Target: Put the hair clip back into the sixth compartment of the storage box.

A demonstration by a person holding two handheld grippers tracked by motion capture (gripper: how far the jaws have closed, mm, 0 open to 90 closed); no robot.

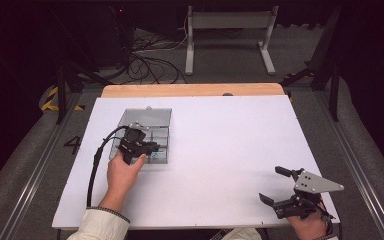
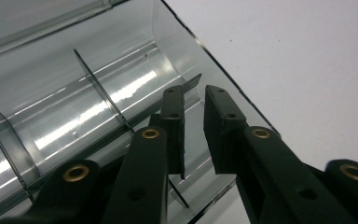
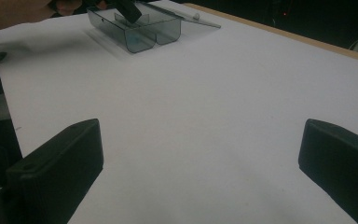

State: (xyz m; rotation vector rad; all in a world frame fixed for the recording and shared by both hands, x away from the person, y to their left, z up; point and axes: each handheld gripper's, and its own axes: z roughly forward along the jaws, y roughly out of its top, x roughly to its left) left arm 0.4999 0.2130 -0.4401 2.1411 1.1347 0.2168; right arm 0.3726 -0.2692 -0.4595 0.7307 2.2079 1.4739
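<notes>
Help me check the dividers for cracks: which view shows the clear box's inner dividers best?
The left gripper view: the divider inside the clear box stands close and sharply lit. The high view shows the box small, dividers faint behind the left hand-held gripper. The right gripper view shows it far off, end-on.

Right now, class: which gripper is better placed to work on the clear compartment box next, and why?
Left. The left gripper is already down inside the clear compartment box, jaws slightly parted beside a divider. The right gripper sits wide open near the table's opposite front corner, apart from the box.
</notes>
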